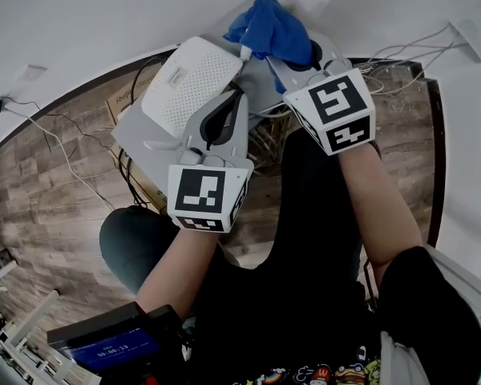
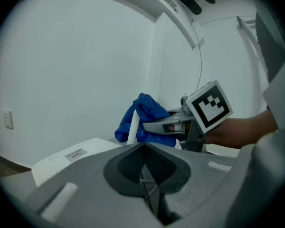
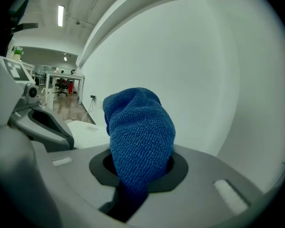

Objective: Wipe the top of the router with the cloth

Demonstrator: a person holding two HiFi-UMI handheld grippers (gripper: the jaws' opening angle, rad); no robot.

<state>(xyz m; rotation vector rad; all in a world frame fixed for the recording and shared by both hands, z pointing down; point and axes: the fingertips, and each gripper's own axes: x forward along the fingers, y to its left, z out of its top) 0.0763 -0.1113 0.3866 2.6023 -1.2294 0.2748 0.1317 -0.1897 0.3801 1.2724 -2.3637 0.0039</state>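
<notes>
Left gripper (image 1: 227, 107): jaws pressed together with nothing between them, seen plainly in its own view (image 2: 143, 148). Its tips lie at the right edge of the router; contact with the casing cannot be made out.
Right gripper (image 1: 277, 64): jaws clamped on the blue cloth, which fills the gap between them (image 3: 140, 172). It sits just to the right of the left gripper and reaches a little further forward; from the left gripper's camera it shows ahead and to the right (image 2: 146, 125).
Blue cloth (image 1: 271, 26): bunched in a rounded wad that bulges out past the right gripper's jaws (image 3: 140, 127). It stands ahead of the left gripper's tips (image 2: 147, 110), by the router's far right corner. Whether it touches the router cannot be told.
Router (image 1: 188, 83): white, flat, with a perforated top, lying to the left of the left gripper's jaws (image 2: 71, 156) and to the left of the right gripper (image 3: 92, 129).
Antenna (image 2: 132, 127): a white stick rising just in front of the cloth, between the two grippers' tips (image 1: 246, 52).
Marker cubes: one at the rear of the left gripper (image 1: 207, 197), one at the rear of the right (image 1: 341, 111).
Cables (image 1: 401, 54): a loose tangle well to the right of the right gripper.
</notes>
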